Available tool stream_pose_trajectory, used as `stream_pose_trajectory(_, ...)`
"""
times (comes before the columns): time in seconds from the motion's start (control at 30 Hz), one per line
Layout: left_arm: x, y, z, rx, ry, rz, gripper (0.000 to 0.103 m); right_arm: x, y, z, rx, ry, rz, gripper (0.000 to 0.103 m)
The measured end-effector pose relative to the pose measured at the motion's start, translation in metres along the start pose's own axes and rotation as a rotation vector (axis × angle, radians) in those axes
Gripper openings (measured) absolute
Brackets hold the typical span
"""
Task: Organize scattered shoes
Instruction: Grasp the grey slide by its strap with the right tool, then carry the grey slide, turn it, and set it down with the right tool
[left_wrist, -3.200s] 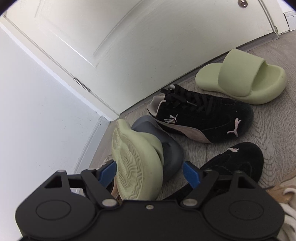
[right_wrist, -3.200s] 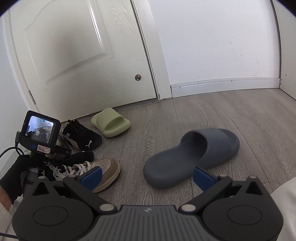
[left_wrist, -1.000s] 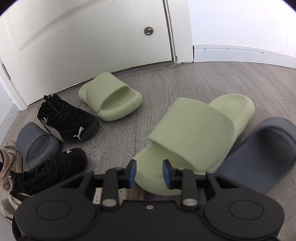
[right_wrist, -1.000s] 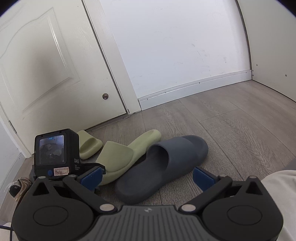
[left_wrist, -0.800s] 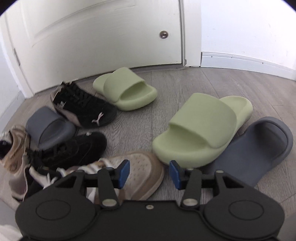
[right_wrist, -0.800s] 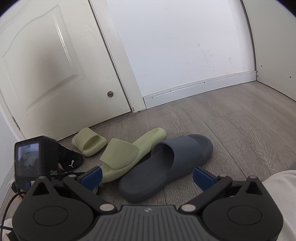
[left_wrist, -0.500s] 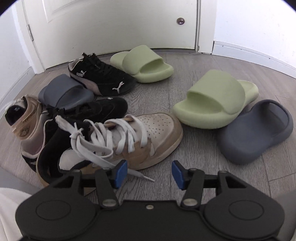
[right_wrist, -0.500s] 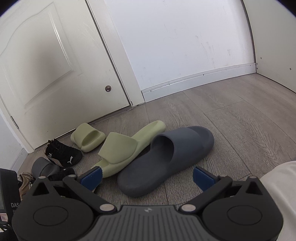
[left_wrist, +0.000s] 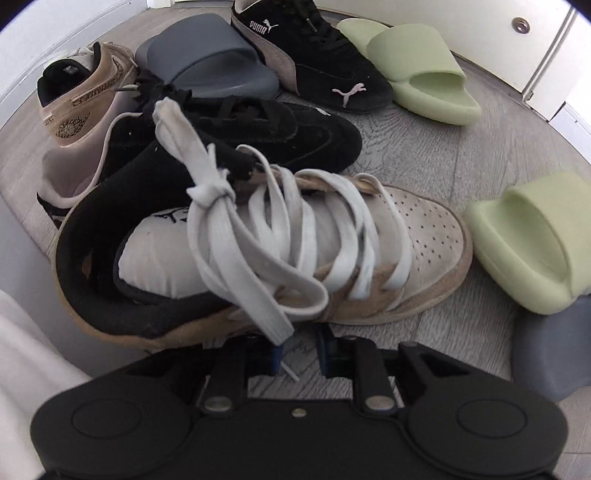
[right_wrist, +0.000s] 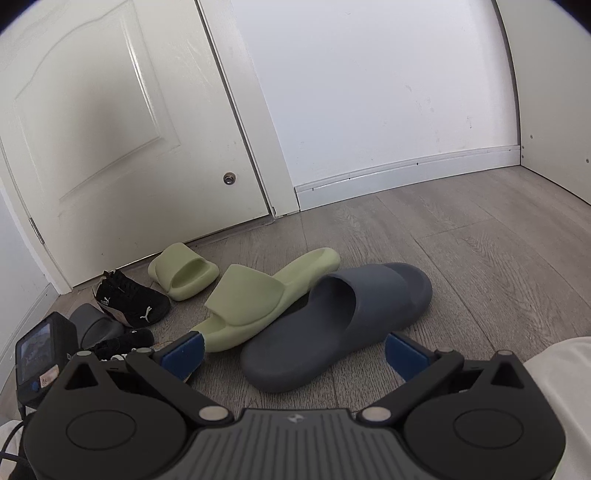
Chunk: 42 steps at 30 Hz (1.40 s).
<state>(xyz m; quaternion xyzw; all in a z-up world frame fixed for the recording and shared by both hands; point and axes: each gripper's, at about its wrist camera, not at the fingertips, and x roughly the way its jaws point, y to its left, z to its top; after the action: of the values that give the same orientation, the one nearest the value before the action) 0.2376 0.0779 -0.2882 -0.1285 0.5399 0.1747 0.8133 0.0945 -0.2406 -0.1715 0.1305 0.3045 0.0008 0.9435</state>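
A tan and white sneaker (left_wrist: 406, 236) with loose white laces fills the left wrist view. My left gripper (left_wrist: 299, 350) points steeply down at its near side. Its jaws are closing to a narrow gap that holds only a thin lace end, and the pads (left_wrist: 325, 354) press on nothing I can see. My right gripper (right_wrist: 293, 350) stands wide open just above a grey slide (right_wrist: 351, 314), holding nothing. A green slide (right_wrist: 258, 299) leans against that grey slide.
Behind the sneaker lie two black Puma shoes (left_wrist: 325, 66) (left_wrist: 258, 129), a second grey slide (left_wrist: 207, 62), another tan sneaker (left_wrist: 85, 96) and a second green slide (left_wrist: 424, 66). A white door (right_wrist: 110, 129) and a wall with a baseboard (right_wrist: 406, 173) close off the far side. The grey wood floor continues to the right.
My left gripper let go of the green slide beside the grey one, then swung left and down onto the tan sneaker and narrowed its jaws. The right gripper has hardly moved.
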Motion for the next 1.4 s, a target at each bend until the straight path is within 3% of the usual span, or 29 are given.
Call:
stream_pose_trajectory(0.2, -0.003, -0.010, -0.005, 0.063, 0.007, -0.025, 0.023, 0.005, -0.008, 0.001, -0.001, -0.001, -0.040, 0.103)
stream_pose_trajectory(0.37, -0.038, -0.042, -0.030, 0.322, -0.111, -0.075, 0.025, 0.016, -0.013, 0.007, -0.068, 0.008, -0.051, 0.103)
stream_pose_trajectory(0.47, -0.055, -0.045, -0.035, 0.406, -0.190, -0.189, 0.025, 0.031, -0.019, 0.018, -0.134, 0.016, -0.025, 0.103)
stream_pose_trajectory(0.53, -0.059, -0.044, -0.030, 0.409, -0.214, -0.255, 0.026, 0.054, -0.027, 0.030, -0.224, 0.039, 0.014, 0.103)
stream_pose_trajectory(0.67, -0.061, -0.050, -0.021, 0.408, -0.290, -0.275, 0.030, 0.111, -0.047, 0.046, -0.333, 0.120, 0.105, 0.102)
stream_pose_trajectory(0.73, -0.057, -0.052, -0.022, 0.408, -0.315, -0.245, 0.032, 0.138, -0.062, 0.052, -0.302, 0.151, 0.156, 0.102)
stream_pose_trajectory(0.8, -0.050, -0.053, -0.021, 0.402, -0.281, -0.234, 0.032, 0.162, -0.075, 0.056, -0.258, 0.203, 0.179, 0.102)
stream_pose_trajectory(0.93, -0.049, -0.053, -0.019, 0.397, -0.269, -0.259, 0.032, 0.193, -0.095, 0.059, -0.203, 0.295, 0.231, 0.103)
stream_pose_trajectory(1.07, -0.048, -0.054, -0.021, 0.416, -0.281, -0.240, 0.032, 0.212, -0.105, 0.053, -0.174, 0.362, 0.219, 0.102)
stream_pose_trajectory(1.13, -0.048, -0.054, -0.021, 0.416, -0.292, -0.229, 0.032, 0.206, -0.100, 0.053, -0.171, 0.356, 0.235, 0.078)
stream_pose_trajectory(1.33, -0.050, -0.050, -0.021, 0.397, -0.319, -0.217, 0.032, 0.193, -0.067, 0.033, -0.081, 0.427, 0.188, 0.077)
stream_pose_trajectory(1.4, -0.050, -0.049, -0.020, 0.389, -0.320, -0.221, 0.032, 0.188, -0.049, 0.024, -0.069, 0.414, 0.148, 0.077)
